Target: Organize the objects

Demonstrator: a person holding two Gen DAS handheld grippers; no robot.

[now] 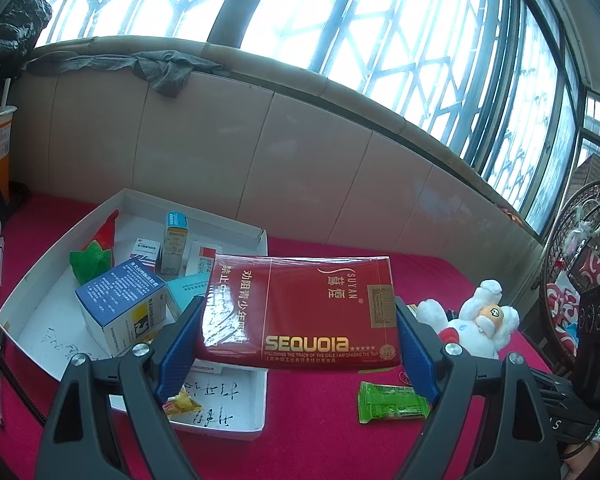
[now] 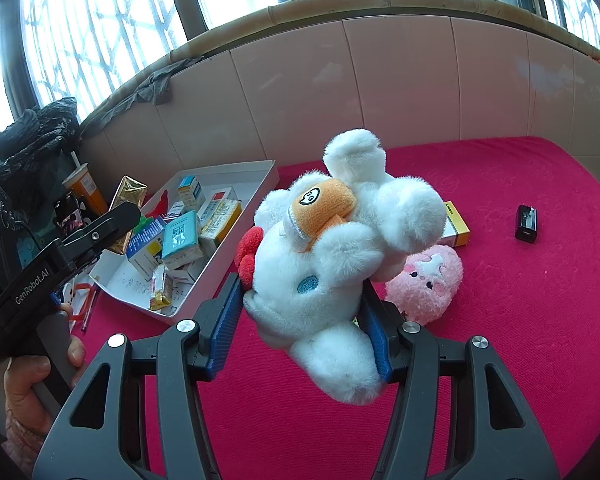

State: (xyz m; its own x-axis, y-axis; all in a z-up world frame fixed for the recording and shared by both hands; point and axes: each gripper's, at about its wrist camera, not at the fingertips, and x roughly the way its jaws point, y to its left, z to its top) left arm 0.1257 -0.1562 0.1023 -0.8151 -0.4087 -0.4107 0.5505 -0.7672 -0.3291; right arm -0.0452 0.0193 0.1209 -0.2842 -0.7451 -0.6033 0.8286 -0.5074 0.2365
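My left gripper [image 1: 298, 344] is shut on a red SEQUOIA carton [image 1: 300, 312], its blue pads [image 1: 180, 344] pressing both short ends. The carton hangs over the near right corner of a white tray [image 1: 40, 280] that holds several medicine boxes [image 1: 120, 304] and a green and red toy [image 1: 94, 256]. My right gripper [image 2: 300, 324] is shut on a white plush toy [image 2: 340, 240] with an orange patch, lifted above the red cloth [image 2: 500, 320]. The tray [image 2: 268, 172] lies to its left. The plush [image 1: 476, 324] also shows at the right of the left wrist view.
A pink plush [image 2: 424, 280], a yellow box [image 2: 456, 224] and a black charger [image 2: 526, 222] lie on the cloth to the right. A green packet [image 1: 392, 402] sits by the tray. An orange cup [image 2: 86, 192] and a phone [image 2: 68, 216] stand at the left. A tiled wall runs behind.
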